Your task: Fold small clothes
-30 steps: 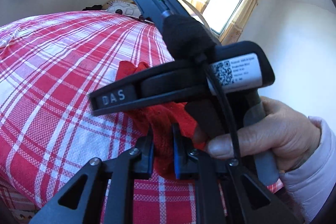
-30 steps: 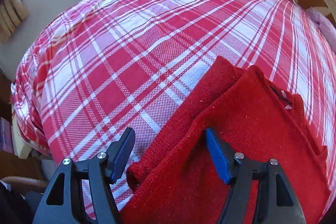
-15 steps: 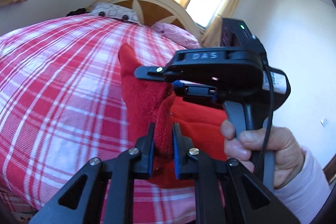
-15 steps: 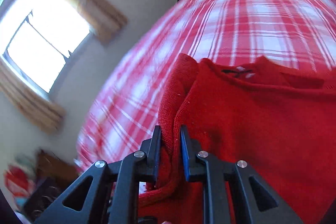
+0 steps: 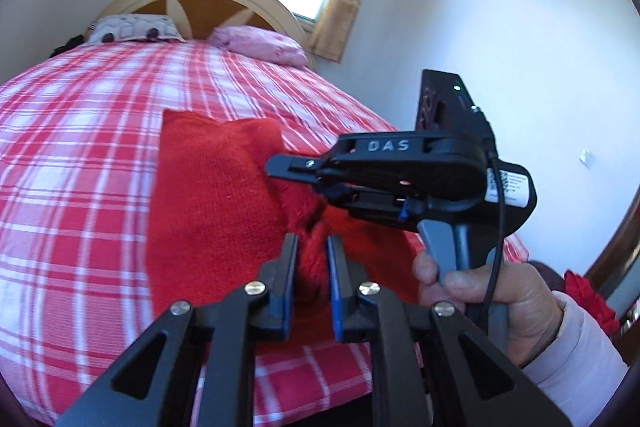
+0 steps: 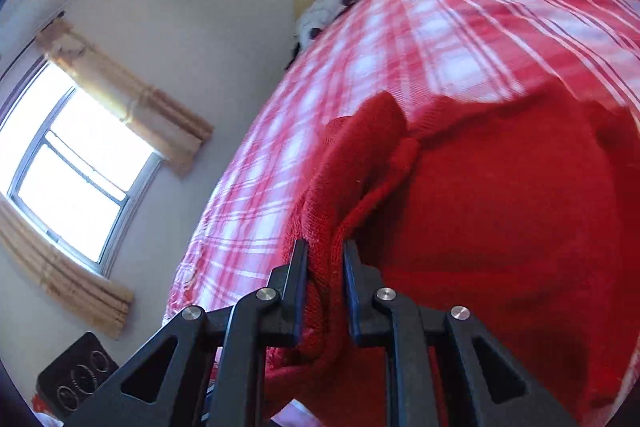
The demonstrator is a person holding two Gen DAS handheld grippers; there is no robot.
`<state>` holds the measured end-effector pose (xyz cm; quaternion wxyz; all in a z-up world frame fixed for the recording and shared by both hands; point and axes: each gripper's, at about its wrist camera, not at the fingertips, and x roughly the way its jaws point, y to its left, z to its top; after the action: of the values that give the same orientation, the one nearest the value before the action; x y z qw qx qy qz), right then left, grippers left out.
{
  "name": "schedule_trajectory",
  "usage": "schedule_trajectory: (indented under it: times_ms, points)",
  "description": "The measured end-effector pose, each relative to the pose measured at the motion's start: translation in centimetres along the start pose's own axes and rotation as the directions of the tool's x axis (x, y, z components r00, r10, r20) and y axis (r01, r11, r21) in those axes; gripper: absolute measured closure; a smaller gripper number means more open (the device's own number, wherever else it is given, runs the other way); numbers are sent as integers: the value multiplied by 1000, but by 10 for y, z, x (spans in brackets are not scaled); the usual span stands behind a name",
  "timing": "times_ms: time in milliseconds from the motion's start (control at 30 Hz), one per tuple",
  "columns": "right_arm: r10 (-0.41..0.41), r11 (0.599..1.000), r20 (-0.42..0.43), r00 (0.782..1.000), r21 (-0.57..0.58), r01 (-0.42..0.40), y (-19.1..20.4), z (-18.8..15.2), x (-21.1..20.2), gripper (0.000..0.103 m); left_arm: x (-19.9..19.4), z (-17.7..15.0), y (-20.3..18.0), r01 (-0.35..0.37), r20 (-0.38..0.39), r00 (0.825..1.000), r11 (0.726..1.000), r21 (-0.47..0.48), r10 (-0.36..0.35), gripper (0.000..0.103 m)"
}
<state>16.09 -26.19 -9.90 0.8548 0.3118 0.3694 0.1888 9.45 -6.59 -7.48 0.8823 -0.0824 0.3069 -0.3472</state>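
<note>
Fingers of my right gripper [image 6: 325,291], wide apart a second ago, now pinch the red knitted sweater [image 5: 216,203] like my left gripper [image 5: 312,283], so I can fold.

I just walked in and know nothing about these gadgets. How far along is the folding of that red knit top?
Early still. Done: both grips are made. The left gripper and right gripper are each shut on the red sweater. In hand: one side is lifted off the plaid bedspread. Left: no finished, flat fold shows yet.

The plaid bedspread [image 6: 460,39] is motion-blurred; the red sweater [image 6: 520,227] runs off-frame.
</note>
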Motion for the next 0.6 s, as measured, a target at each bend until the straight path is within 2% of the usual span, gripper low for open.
schedule_trajectory:
  times_ms: [100,167,200,233,400,533,600]
  points:
    - [37,997,-16,999,68,-36,-17,-3,-5,82,5,-1,-1,21,-27,999,1000,4,-21,93]
    - [55,991,-28,998,126,-52,-24,-2,-5,62,2,-3,-6,19,-24,1000,1000,20,-19,93]
    - [49,987,-34,998,153,-44,-28,1,-4,42,0,-3,-7,18,-22,1000,999,28,-17,93]
    - [58,983,-26,998,176,-53,-30,4,-5,39,-1,-2,-6,14,-19,1000,999,33,-14,93]
    - [53,990,-42,998,135,-47,-20,19,7,38,-9,-5,-1,-10,-13,1000,1000,17,11,93]
    - [97,990,-78,992,106,-88,-16,26,32,38,-10,-4,12,-49,-15,999,999,-13,49,93]
    - [79,995,-92,993,73,-72,-12,27,43,38,-9,-5,17,-58,-26,998,997,-40,57,93]
